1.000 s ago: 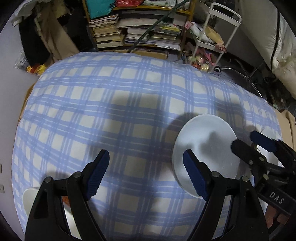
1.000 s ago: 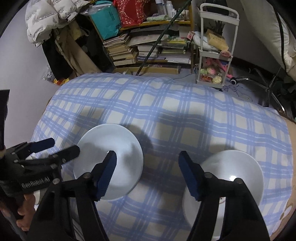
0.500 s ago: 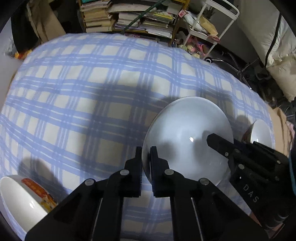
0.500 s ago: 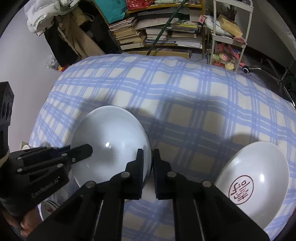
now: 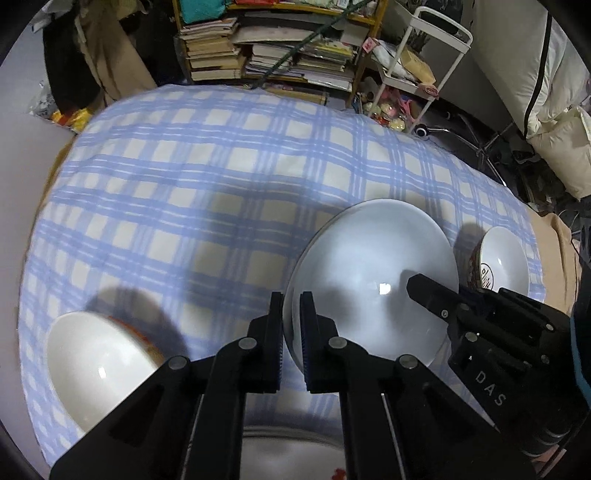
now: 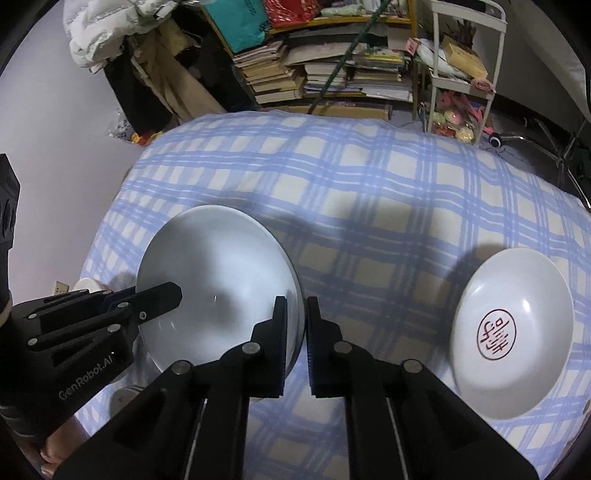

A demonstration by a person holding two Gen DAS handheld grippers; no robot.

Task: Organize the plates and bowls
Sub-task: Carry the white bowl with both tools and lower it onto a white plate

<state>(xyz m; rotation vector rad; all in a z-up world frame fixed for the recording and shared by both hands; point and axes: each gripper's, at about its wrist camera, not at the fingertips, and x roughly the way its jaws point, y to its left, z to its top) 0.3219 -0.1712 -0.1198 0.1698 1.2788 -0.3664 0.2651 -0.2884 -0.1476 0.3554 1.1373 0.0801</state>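
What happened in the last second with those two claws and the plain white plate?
Both claws were open a second ago. The left claw and the right claw have just been closing and are now shut on opposite edges of the white plate, which looks raised off the checked cloth. The bowl with the red stamp and the bowl with the orange pattern stayed on the cloth.

A lived-in home room, cluttered. A counter draped in blue-and-cream checked cloth (image 5: 207,192) fills the middle. At twelve o'clock, a yellow wooden shelf crammed with stacked books and magazines (image 6: 332,70). At one o'clock, a white metal trolley of packets and toys (image 6: 461,88). At eleven o'clock, heaped coats and a white puffer jacket (image 6: 107,29).
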